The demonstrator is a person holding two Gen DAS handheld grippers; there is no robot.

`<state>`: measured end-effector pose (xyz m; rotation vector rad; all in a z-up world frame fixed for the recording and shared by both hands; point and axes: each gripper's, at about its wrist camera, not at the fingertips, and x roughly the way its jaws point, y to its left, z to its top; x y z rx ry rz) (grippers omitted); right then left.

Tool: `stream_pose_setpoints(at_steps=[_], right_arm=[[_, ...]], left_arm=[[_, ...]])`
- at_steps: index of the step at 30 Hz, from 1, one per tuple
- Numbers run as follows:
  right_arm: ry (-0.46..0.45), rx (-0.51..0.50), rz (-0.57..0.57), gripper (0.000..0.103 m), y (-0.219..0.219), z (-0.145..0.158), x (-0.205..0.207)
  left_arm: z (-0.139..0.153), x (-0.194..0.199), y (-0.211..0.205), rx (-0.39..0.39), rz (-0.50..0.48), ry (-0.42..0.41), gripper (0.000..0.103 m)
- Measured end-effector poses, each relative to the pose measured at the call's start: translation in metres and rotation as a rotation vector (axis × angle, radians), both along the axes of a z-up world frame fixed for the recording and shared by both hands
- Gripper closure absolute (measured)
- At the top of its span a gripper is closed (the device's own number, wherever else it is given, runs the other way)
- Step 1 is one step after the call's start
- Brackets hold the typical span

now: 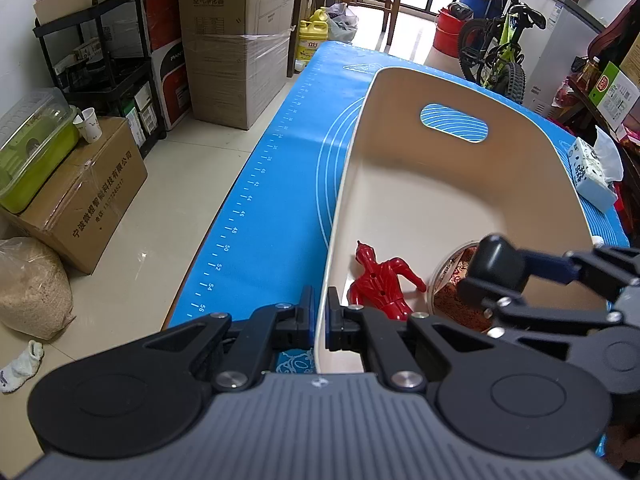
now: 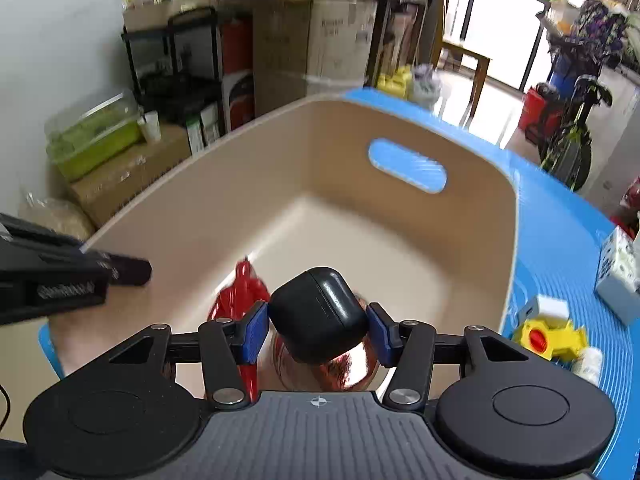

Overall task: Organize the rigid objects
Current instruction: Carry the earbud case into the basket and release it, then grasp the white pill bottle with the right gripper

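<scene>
A cream plastic bin (image 1: pixel 400 92) with a handle slot stands on the blue mat (image 1: pixel 280 184). My left gripper (image 1: pixel 320 320) is shut on the bin's near-left rim. My right gripper (image 2: pixel 318 326) is shut on a black earbud case (image 2: pixel 318 316) and holds it over the bin (image 2: pixel 400 120); the case also shows in the left wrist view (image 1: pixel 494 270). Inside the bin lie a red toy figure (image 1: pixel 382 284) and a round clear container with brown contents (image 1: pixel 456 292), partly hidden under the case.
On the mat to the right of the bin are a yellow and red toy (image 2: pixel 550 338), a small white block (image 2: pixel 546 307), a white bottle (image 2: pixel 588 364) and a tissue pack (image 2: pixel 620 264). Cardboard boxes (image 1: pixel 240 40), a black shelf cart (image 1: pixel 108 64) and a bicycle (image 1: pixel 500 48) stand beyond.
</scene>
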<state>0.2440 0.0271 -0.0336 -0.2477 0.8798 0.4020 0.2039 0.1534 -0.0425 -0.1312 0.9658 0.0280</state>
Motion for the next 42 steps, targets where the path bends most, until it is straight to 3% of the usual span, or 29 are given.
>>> stream_pose_setpoints(at_steps=[4,13,25,32,42], right_arm=[[0.056,0.013,-0.006,0.045,-0.003,-0.008,0.002],[0.027,0.086,-0.001,0.029,-0.016,0.008,-0.002],[-0.120,0.192,-0.241,0.023,-0.112,0.052,-0.010],[-0.144,0.058,-0.433,0.023,-0.175,0.025,0.000],[-0.075,0.001,-0.573,0.023,-0.222,-0.029,0.017]], left_arm=[[0.000,0.000,0.000,0.000,0.000,0.000,0.097],[0.000,0.001,-0.002,0.002,-0.001,-0.001,0.097],[0.000,0.001,-0.003,0.003,0.000,-0.002,0.097],[0.000,0.001,-0.003,0.004,0.001,-0.003,0.097],[0.001,0.001,-0.002,0.004,0.002,-0.004,0.097]])
